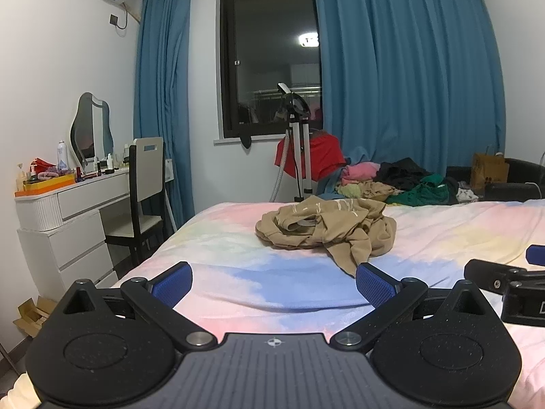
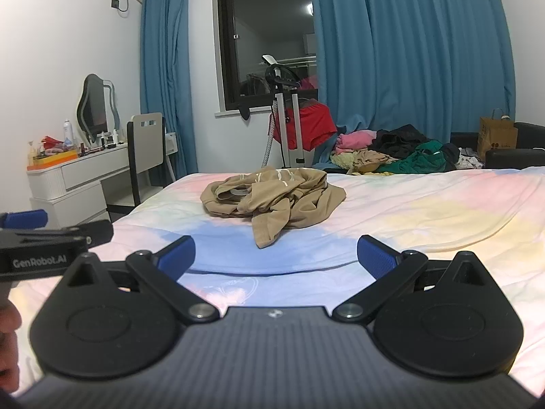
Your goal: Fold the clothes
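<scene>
A crumpled tan garment (image 1: 327, 228) lies in a heap on the pastel bed sheet (image 1: 238, 272), ahead of both grippers; it also shows in the right wrist view (image 2: 272, 196). My left gripper (image 1: 274, 284) is open and empty, held low over the sheet short of the garment. My right gripper (image 2: 276, 257) is open and empty, beside the left one and also short of the garment. The sheet also shows in the right wrist view (image 2: 408, 211).
A pile of mixed clothes (image 1: 391, 180) lies beyond the far edge of the bed. A tripod (image 1: 299, 143) with a red cloth stands by the window. A white dressing table (image 1: 68, 204) and chair (image 1: 143, 191) stand left of the bed. A paper bag (image 1: 488, 170) sits far right.
</scene>
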A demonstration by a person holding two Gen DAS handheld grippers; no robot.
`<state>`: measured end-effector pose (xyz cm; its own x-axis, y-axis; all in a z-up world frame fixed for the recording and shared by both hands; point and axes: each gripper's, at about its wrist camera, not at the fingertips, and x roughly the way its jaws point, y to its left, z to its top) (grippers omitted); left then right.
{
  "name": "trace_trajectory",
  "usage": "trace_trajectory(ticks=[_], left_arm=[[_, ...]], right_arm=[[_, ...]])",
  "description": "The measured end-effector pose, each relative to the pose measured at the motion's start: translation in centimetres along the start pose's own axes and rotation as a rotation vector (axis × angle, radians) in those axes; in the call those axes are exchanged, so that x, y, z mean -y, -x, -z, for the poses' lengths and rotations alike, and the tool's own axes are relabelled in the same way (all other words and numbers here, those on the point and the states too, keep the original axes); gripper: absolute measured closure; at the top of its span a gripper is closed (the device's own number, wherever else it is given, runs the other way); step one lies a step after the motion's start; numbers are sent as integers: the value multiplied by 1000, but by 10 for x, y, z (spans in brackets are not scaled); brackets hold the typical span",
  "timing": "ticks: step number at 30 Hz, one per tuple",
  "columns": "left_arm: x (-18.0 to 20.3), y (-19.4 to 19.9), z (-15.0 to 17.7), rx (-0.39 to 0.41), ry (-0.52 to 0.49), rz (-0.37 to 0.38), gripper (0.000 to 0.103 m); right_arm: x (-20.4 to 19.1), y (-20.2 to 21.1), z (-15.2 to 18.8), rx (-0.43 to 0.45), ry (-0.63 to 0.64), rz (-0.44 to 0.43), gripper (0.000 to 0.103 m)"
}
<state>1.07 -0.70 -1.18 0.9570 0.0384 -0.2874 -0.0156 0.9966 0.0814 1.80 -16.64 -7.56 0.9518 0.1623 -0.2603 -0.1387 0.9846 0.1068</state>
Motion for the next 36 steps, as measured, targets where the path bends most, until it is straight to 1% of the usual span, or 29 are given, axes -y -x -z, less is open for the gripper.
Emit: trace_trajectory(ticks=[6, 8, 10, 13, 17, 18, 20, 22, 23, 26, 29, 31, 33, 35, 36], left_arm=[[-2, -3, 3, -7, 6, 11, 0], [-2, -3, 5, -12, 3, 15, 0], [-4, -1, 6, -19, -6, 1, 0], [-12, 8, 4, -15, 7, -18, 0], [-23, 17, -4, -22, 48, -38, 0], [-23, 19, -6, -31, 43, -32, 1], [-22, 15, -17, -65, 41, 31, 2], [-16, 8, -30, -100, 44, 103, 2], [-14, -1, -36, -113, 42, 118, 2], [-5, -29, -52, -150, 30, 142, 1], [-2, -81, -57, -213, 36, 137, 1], [-6, -122, -56, -253, 38, 120, 2], [-12, -173, -46, -330, 34, 106, 2], [-18, -219, -33, -384, 35, 77, 10], [-21, -242, -26, -402, 39, 61, 10]], right_arm=[[2, 0, -1, -8, -29, -3, 0], [3, 2, -3, 7, -40, 8, 0], [4, 5, -5, 22, -48, 18, 0], [4, 11, -12, 34, -67, 39, 0], [7, 28, -29, 66, -111, 25, 0], [8, 33, -35, 73, -128, 11, 0], [10, 42, -46, 78, -171, -30, 0], [11, 52, -57, 79, -210, -92, 0], [11, 56, -60, 84, -221, -109, 0], [11, 63, -63, 107, -225, -108, 0], [17, 53, -52, 89, -210, -96, 0], [28, 39, -39, 50, -219, -96, 0], [39, 22, -26, 10, -256, -95, 0], [50, 5, -14, -44, -309, -111, 0], [55, -5, -9, -74, -338, -122, 0]])
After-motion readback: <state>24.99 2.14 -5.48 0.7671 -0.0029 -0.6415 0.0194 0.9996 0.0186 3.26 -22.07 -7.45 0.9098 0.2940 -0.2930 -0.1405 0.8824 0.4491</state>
